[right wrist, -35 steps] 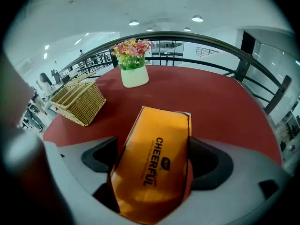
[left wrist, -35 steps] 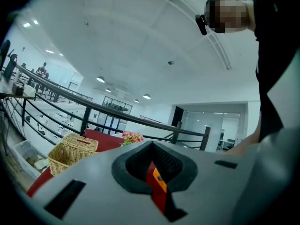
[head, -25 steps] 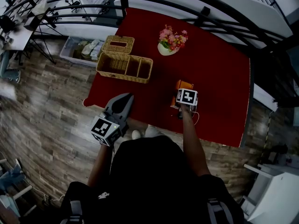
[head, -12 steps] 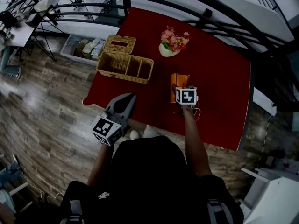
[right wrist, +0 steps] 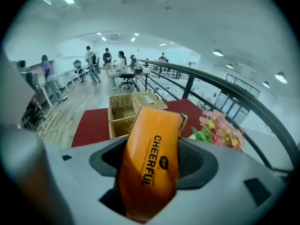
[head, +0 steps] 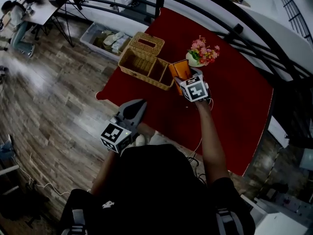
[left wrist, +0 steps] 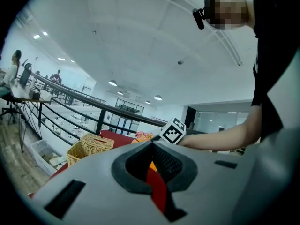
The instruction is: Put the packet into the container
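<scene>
Right arm stretched forward: my right gripper [head: 187,81] pinches the orange packet [head: 179,70] upright above the table [head: 234,97], just beside the wicker container [head: 146,65]. Left gripper [head: 133,106] low by my body, jaws together, empty.

Packets: one, the orange packet [head: 179,70], at the right end of the wicker basket [head: 141,77].
Wicker pieces: two, the wicker basket and a lidded wicker box [head: 149,43] just behind it.
Flower pots: one flower pot [head: 202,54], right of the wicker basket.
Tongs: two, the left tongs [head: 141,103] nearer than the wicker basket and the right tongs [head: 188,78] to its right.
Marker cubes: two, the left cube [head: 113,135] and the right cube [head: 195,89].
Counters: one counter [head: 230,111] in a red cloth.
Crates: one crate [head: 110,38] on the floor, left of the wicker basket.
</scene>
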The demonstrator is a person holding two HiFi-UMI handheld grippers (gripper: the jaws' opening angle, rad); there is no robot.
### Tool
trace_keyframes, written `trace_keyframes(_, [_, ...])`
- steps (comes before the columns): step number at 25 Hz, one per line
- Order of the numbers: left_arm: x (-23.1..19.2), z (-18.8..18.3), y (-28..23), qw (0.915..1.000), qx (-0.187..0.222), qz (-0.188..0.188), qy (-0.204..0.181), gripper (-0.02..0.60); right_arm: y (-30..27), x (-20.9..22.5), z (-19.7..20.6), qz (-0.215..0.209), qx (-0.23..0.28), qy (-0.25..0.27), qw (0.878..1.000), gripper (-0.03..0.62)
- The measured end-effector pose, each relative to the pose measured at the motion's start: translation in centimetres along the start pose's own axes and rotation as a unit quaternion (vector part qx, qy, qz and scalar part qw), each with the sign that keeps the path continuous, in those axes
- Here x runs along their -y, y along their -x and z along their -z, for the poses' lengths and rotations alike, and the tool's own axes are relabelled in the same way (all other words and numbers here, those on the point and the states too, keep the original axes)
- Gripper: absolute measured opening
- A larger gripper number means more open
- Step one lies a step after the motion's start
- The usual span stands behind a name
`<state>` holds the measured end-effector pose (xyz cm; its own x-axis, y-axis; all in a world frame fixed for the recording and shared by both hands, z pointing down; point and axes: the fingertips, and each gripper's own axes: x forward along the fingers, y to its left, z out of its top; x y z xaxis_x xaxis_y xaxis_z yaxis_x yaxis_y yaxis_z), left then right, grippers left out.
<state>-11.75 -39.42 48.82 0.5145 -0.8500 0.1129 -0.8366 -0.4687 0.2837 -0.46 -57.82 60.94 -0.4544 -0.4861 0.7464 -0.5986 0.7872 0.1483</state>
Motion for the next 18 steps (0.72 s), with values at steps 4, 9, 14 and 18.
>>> trace_keyframes(4, [-0.8, 0.2, 0.9, 0.9997, -0.001, -0.026, 0.004, 0.009, -2.5, -3.0, -5.1, -0.061, 0.012, 0.102, 0.993, 0.334])
trace_keyframes(9, [-2.3, 0.8, 2.7, 0.9981, -0.001, -0.061, 0.009, 0.009, -6.5, -8.1, -10.3, -0.135, 0.007, 0.216, 0.967, 0.334])
trace_keyframes(14, [-2.9, 1.4, 4.5, 0.995, 0.002, -0.098, 0.019, 0.009, -9.2, -12.0, -13.7, -0.181, 0.009, 0.281, 0.943, 0.334])
trace_keyframes(18, [-3.4, 1.5, 6.3, 0.9923, 0.006, -0.122, 0.024, 0.009, -11.1, -14.4, -15.4, -0.194, 0.0, 0.309, 0.931, 0.334])
